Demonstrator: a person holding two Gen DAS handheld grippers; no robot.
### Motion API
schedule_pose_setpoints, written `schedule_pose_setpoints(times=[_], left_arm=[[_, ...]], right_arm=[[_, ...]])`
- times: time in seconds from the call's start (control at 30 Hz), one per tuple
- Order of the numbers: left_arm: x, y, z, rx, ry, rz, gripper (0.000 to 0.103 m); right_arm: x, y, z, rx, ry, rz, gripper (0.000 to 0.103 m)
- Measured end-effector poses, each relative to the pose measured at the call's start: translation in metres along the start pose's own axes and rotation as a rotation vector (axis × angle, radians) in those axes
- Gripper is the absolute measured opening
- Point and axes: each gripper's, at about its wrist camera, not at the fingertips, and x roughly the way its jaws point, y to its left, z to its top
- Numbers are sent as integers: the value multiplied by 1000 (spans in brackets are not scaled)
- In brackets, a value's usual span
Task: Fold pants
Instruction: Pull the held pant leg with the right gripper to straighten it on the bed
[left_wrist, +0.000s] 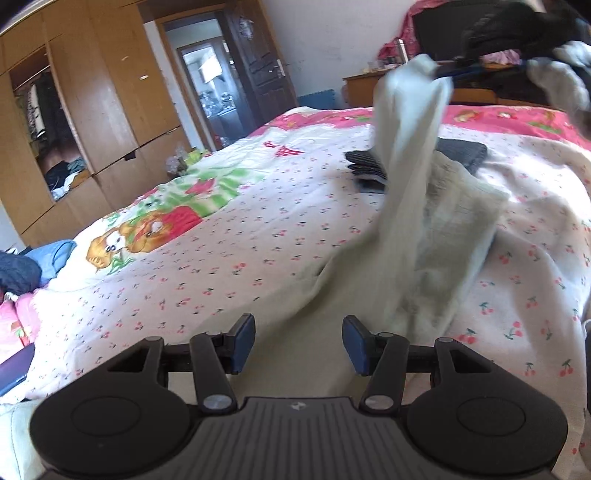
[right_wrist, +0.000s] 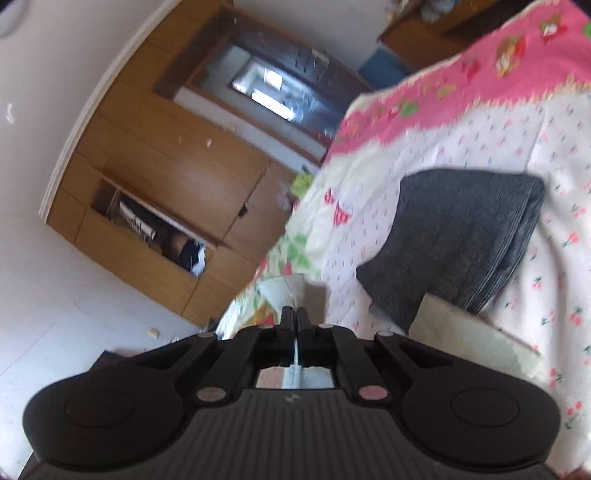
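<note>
Pants: pale cream soft-knit pants (left_wrist: 413, 221), left wrist view, rising from the cherry-print bed quilt (left_wrist: 229, 236) up toward 1 o'clock, where the right tongs (left_wrist: 448, 72) pinch the top end, blurred. Long axis runs near-vertical, tilted, from the top grip down to a bunched lower part on the bed at 1 o'clock just ahead of the left tongs (left_wrist: 298, 343). Left tongs released, blue pads wide apart, nothing between them; cloth spreads between and beyond the pads, contact unclear. Folded dark grey ribbed garment (left_wrist: 461, 151) lies on the bed behind the hanging cloth.

Right wrist view: right tongs (right_wrist: 295, 321) clenched on a thin edge of the pale pants (right_wrist: 295, 354), a sliver showing between the fingers. More pale cloth (right_wrist: 465, 332) at 3 o'clock, just below the dark grey folded piece (right_wrist: 458, 236). Wooden wardrobe (right_wrist: 166, 177) at 10 o'clock.

Judgement: left tongs nearer the free lower end; next grasp likely there, slightly right of centre.
</note>
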Motion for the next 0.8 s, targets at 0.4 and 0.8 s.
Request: schedule_pose_setpoints(times=[0.4,0.8], left_arm=[[8,-22,-12,63,55,-37,66],[8,-13,-6,74,37,-8,67]], right_arm=[[-9,-89,-40,115,79,-288,8],[-8,-64,-35,28,32,-290,9]])
